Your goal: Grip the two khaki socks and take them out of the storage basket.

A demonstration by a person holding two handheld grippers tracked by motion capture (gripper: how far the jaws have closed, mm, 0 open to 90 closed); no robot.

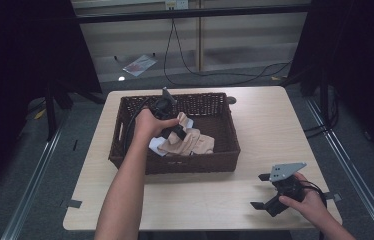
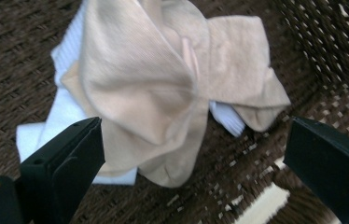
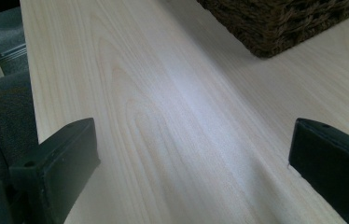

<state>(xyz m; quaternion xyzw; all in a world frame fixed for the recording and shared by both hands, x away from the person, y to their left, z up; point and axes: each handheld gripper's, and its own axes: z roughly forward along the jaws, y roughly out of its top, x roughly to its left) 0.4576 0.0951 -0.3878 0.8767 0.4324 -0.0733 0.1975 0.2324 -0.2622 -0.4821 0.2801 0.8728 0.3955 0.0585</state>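
The right gripper [image 1: 264,191] rests on the table [image 1: 255,125], jaws spread, nothing between them. Beyond it, the left gripper [image 2: 191,154] hangs inside the basket [image 1: 227,132], jaws spread wide over the beige sock [image 2: 154,79], just ahead of them. White socks [image 2: 65,107] lie under it; closing low could snag both, or catch the weave.

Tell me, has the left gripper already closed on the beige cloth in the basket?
No. The left gripper has its jaws wide apart above the beige cloth, which lies loose in the basket.
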